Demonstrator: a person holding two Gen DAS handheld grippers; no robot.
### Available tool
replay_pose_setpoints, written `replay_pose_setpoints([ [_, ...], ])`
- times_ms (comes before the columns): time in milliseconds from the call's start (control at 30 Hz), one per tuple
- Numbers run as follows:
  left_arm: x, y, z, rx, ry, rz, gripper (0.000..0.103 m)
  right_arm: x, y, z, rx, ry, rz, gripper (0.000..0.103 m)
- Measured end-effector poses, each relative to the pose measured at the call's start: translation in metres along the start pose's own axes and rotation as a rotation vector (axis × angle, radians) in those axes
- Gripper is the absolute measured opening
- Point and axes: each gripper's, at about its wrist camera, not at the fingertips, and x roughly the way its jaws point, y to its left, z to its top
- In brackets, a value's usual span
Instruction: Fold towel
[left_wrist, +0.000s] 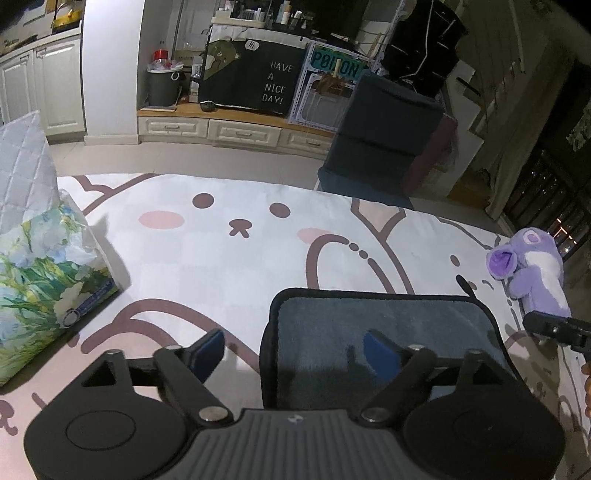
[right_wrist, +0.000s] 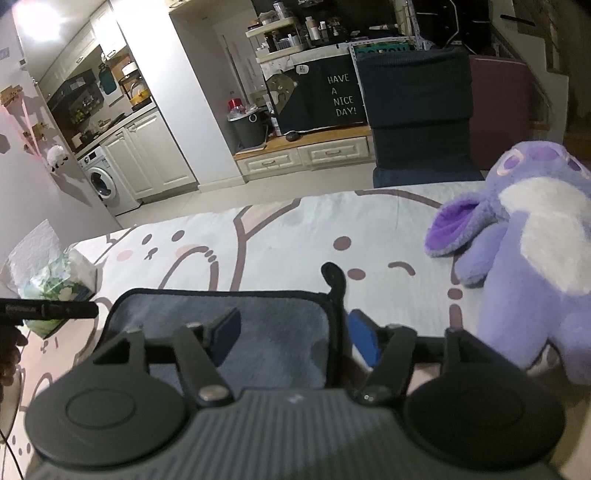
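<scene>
Left gripper (left_wrist: 293, 354) agape | fuzzy grey towel (left_wrist: 380, 332), black-bound, rounded corners

1. Grey-blue terry towel (left_wrist: 384, 332) edged with black piping and a black hanging loop (right_wrist: 334, 277).
2. White bed cover (left_wrist: 221, 258) printed with brown-outlined cartoon faces, brown dot eyes, pink oval cheeks.
3. Purple plush toy (right_wrist: 532, 258) with a white belly patch, brighter violet inside the ear, pale-ringed purple spots on the head.
4. Tissue box (left_wrist: 40, 280) patterned in green leaves with white and blue flowers.
5. White quilted cushion (left_wrist: 22, 166) stitched in a diamond grid.
6. Black left gripper (left_wrist: 293, 354) and black right gripper (right_wrist: 295, 338), both with blue finger pads (right_wrist: 364, 339).
7. Black hanging cloth (left_wrist: 255, 74) lettered in white, with an olive-green bear.
</scene>
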Motion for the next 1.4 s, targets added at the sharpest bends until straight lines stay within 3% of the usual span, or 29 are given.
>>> replay_pose_setpoints([
  [100, -0.006, -0.003, -0.002, 0.01, -0.008, 0.012, 0.1, -0.005, 0.003, 0.0, 0.001, -0.009, -0.008, 0.083],
  [300, -0.017, -0.008, -0.003, 0.012, -0.021, 0.012, 0.103, -0.015, 0.011, -0.001, -0.007, -0.023, -0.042, 0.103],
  [667, -0.042, -0.023, -0.011, 0.026, -0.057, 0.021, 0.103, -0.041, 0.026, -0.006, -0.004, -0.061, -0.073, 0.103],
  [1400, -0.134, -0.06, -0.051, 0.058, -0.135, 0.018, 0.103, -0.133, 0.057, -0.04, -0.011, -0.121, -0.076, 0.103],
])
